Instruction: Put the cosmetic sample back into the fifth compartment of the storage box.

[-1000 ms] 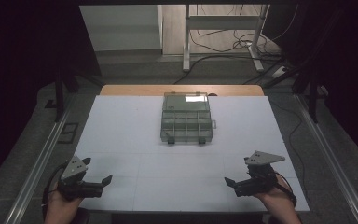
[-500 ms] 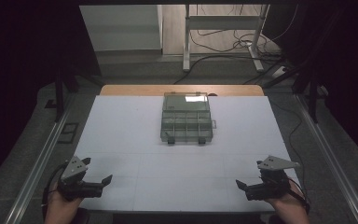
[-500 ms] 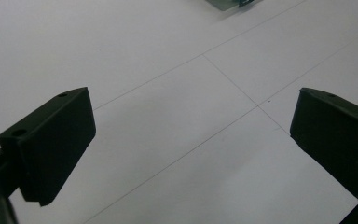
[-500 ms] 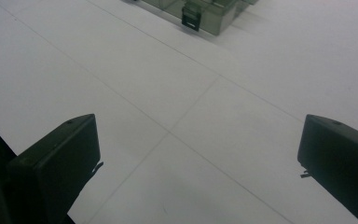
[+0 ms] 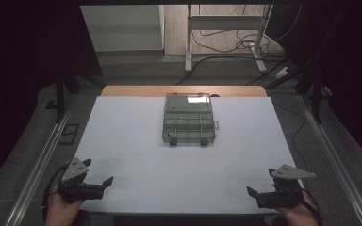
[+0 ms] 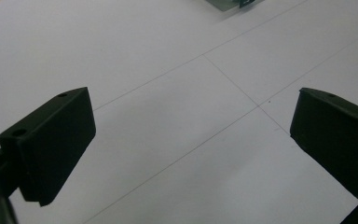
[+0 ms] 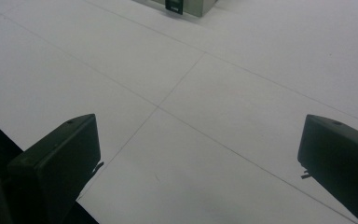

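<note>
A clear plastic compartment box [image 5: 188, 120] lies shut on the white table top [image 5: 132, 122], at the middle toward the far side, with two dark latches on its near edge. My left gripper [image 5: 96, 173] rests at the near left corner, open and empty. My right gripper [image 5: 260, 182] sits at the near right corner, also open and empty. In the left gripper view the jaws of the left gripper [image 6: 191, 140] stand wide apart over bare table, with a corner of the box [image 6: 228, 3] at the top edge. The right gripper [image 7: 198, 154] is spread wide in its own view too, and a latch of the box [image 7: 173, 5] peeks in at the top.
Thin grid lines cross the white table top. A wooden strip [image 5: 136, 91] runs along its far edge. Metal rails [image 5: 37, 165] flank the table on both sides. Beyond it are a desk frame [image 5: 226, 28] and cables [image 5: 245, 44] on the floor.
My right gripper has drawn back to the right and toward the table's near edge. The left gripper and the box have stayed put.
</note>
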Motion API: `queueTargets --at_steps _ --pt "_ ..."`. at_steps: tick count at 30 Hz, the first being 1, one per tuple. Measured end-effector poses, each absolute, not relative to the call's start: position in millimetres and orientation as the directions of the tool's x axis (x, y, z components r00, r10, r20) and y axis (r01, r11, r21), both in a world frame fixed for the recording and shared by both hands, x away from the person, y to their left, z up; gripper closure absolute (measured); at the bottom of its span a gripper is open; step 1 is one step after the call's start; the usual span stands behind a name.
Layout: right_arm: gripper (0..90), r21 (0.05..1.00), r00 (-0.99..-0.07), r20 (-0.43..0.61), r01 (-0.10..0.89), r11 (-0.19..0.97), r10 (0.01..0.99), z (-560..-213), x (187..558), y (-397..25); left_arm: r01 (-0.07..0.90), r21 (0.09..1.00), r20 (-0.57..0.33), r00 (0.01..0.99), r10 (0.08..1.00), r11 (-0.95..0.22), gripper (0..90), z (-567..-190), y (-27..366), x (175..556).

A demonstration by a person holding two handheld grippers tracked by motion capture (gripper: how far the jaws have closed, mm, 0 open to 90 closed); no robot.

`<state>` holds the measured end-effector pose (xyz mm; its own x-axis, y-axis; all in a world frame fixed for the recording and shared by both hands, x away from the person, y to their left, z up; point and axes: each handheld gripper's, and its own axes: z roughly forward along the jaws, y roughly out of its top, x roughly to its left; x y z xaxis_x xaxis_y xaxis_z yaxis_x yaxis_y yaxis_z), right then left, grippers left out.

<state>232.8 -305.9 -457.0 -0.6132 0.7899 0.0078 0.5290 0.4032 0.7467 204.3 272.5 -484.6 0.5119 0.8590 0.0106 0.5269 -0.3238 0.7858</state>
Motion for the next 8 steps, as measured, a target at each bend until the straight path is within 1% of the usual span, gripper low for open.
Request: queueTargets --at_steps 3,8 --pt "0.0 0.748 -0.606 0.021 0.537 0.39 0.795 -457.1 233.3 -306.6 0.527 0.785 0.011 0.512 0.859 -0.324 0.7 -484.6 272.1 204.2" --pt "0.0 0.75 -0.601 0.012 0.534 0.39 0.799 -457.2 232.5 -306.9 0.531 0.783 0.008 0.512 0.859 -0.324 0.7 -484.6 272.0 205.2"
